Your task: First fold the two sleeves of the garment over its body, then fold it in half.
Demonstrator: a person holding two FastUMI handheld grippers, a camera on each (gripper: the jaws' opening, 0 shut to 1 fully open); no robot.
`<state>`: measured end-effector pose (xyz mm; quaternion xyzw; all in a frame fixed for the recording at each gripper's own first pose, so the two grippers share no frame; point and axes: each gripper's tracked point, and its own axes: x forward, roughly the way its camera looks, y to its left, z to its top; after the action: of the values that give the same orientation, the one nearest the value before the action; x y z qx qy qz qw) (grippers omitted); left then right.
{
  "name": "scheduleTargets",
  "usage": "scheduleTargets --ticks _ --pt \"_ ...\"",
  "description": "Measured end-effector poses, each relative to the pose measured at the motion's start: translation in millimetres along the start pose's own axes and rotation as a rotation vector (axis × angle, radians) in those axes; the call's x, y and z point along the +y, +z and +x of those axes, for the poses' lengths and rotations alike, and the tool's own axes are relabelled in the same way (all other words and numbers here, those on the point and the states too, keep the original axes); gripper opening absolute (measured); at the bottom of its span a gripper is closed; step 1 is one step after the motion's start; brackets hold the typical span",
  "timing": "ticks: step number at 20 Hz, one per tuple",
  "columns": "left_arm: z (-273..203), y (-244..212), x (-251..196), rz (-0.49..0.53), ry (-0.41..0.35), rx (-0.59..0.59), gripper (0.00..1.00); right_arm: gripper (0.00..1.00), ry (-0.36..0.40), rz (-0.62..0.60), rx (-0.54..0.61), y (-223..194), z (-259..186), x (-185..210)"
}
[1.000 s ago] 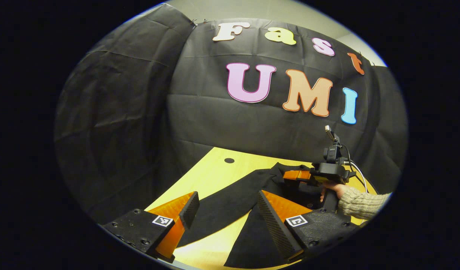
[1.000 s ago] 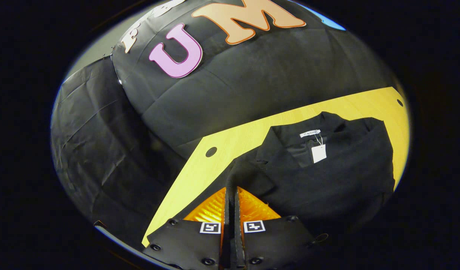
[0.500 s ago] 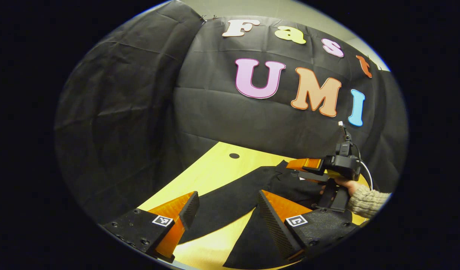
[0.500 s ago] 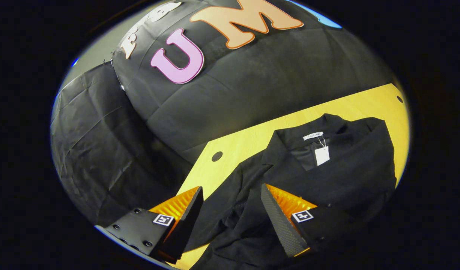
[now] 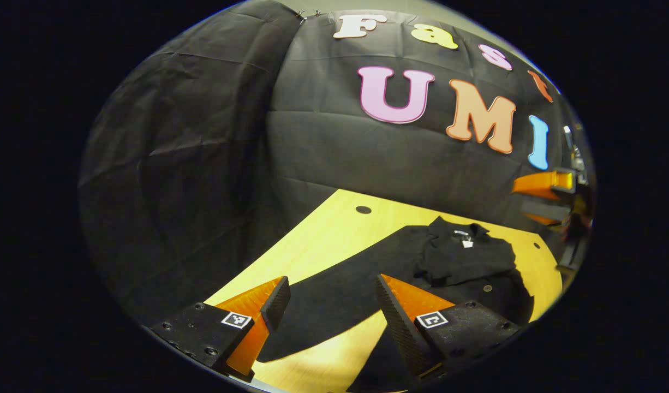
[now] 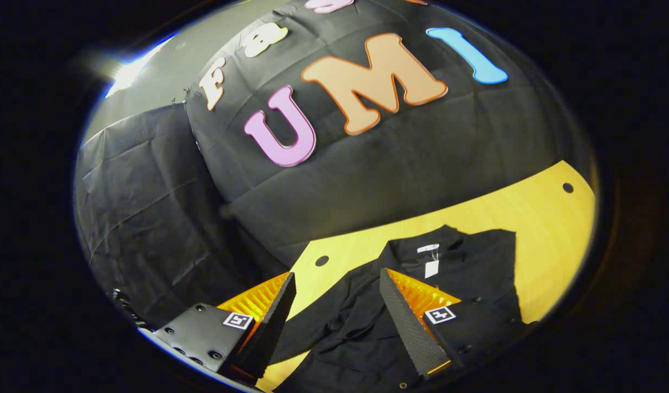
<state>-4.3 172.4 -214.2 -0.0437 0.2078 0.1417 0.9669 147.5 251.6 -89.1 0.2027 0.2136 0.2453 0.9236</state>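
Item: black garment (image 5: 465, 256) on the yellow wooden table (image 5: 323, 234). In the left gripper view it lies right of centre in the lower half of the frame, collar toward the booth wall, a white tag (image 5: 466, 244) at the neck. One sleeve (image 5: 334, 295) runs flat from the body toward the lower left of the frame, passing between that view's own two fingers. The other side is already laid over the body (a rumpled fold below the collar). In the right gripper view the garment (image 6: 465, 273) sits in the lower right of the frame, its tag (image 6: 431, 268) just above the right-hand finger.

Item: left gripper (image 5: 332, 300), bottom centre of its own view. Fingers spread wide, orange with black ribbed pads; nothing pinched. The sleeve lies on the table below the gap.

Item: right gripper (image 6: 337, 303), bottom centre of its own view. Fingers likewise spread apart, above the crumpled cloth, gripping nothing. Also seen at the far right edge of the left gripper view (image 5: 547, 196), raised well above the table, orange fingers parted.

Item: table holes, one near the back edge (image 5: 363, 209) and one at the right (image 6: 567, 188).
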Motion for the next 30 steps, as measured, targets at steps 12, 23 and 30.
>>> scheduleTargets --ticks 12,23,30 --pt "10.3 -91.5 57.1 0.08 0.18 0.216 0.95 0.97 -0.315 -0.036 -0.24 48.3 -176.7 -91.8" --pt "8.2 -127.1 75.9 0.04 0.253 0.288 0.89 0.97 -0.41 -0.053 -0.31 69.1 -223.7 -133.8" --pt "8.9 -132.4 77.1 -0.041 0.247 0.267 0.95 0.97 -0.41 -0.056 -0.284 60.0 -223.5 -136.4"
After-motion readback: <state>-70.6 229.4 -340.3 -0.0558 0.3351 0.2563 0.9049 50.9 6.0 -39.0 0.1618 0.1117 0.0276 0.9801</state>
